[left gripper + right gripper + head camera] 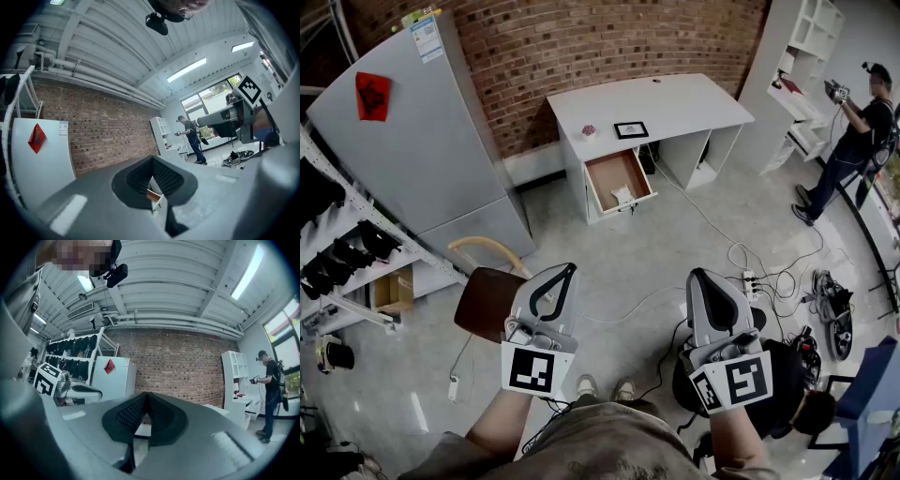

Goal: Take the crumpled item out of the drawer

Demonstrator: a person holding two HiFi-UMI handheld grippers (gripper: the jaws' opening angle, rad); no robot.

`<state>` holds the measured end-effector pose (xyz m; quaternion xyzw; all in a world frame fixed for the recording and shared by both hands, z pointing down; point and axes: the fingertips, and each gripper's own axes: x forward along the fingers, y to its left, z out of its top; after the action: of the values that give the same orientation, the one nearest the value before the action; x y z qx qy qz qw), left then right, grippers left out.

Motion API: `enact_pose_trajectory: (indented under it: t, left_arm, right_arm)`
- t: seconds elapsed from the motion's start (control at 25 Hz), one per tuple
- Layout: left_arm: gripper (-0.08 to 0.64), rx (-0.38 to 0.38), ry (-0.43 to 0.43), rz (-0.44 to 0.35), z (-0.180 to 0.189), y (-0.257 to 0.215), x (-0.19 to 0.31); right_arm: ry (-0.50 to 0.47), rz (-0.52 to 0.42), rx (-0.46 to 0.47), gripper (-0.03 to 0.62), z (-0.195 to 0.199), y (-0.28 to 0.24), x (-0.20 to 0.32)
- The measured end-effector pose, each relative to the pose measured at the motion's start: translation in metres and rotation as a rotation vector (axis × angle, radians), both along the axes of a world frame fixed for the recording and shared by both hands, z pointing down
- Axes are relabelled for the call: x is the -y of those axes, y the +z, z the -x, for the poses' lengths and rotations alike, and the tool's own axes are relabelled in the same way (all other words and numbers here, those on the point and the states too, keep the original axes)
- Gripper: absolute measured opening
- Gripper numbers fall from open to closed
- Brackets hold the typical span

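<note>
Across the room stands a white desk point(675, 108) whose wooden drawer point(607, 171) is pulled open. A white crumpled item point(622, 195) lies at the drawer's front end. Both grippers are held close to my body, well short of the desk. My left gripper point(566, 270) is shut with nothing in it; in the left gripper view its tips point(152, 161) meet, and a bit of the drawer point(153, 196) shows in the gap below them. My right gripper point(697, 276) is also shut and empty, its tips point(147, 397) touching.
A tall grey cabinet point(422, 141) stands left of the desk. A brown chair point(487, 300) is just left of my left gripper. Cables and a power strip point(748, 278) lie on the floor to the right. A person point(853, 141) stands by the far-right shelves.
</note>
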<state>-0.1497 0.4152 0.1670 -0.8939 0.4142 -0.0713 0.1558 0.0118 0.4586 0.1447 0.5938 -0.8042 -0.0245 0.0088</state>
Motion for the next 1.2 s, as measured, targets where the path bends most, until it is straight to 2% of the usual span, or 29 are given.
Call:
enact_pose_trajectory:
  t: [0.16,0.56,0.8,0.92,1.0,1.2]
  left_arm:
    - [0.0,-0.001,-0.003,0.006,0.003,0.002,0.002]
    - [0.0,-0.008,0.004,0.006,0.011,0.005,0.009]
    - [0.0,-0.016,0.009,0.001,0.028,0.008,0.017]
    - [0.0,-0.022,0.015,0.003,0.039,0.009,0.021]
    - [0.0,-0.037,0.018,0.01,0.045,0.01,0.024]
    - [0.0,-0.026,0.041,0.007,0.052,0.016,0.031]
  right_arm:
    - [0.0,0.008,0.032,0.029,0.0,0.002,0.002]
    - [-0.016,-0.003,0.017,0.029,0.014,0.003,0.007]
    - [-0.014,-0.001,0.027,0.037,0.029,0.004,0.012]
    - [0.008,0.0,0.035,0.157,0.035,0.006,0.015]
    - [0.036,-0.004,0.037,0.206,0.037,0.006,0.016]
    - [0.076,-0.006,0.04,0.23,0.038,0.005,0.019]
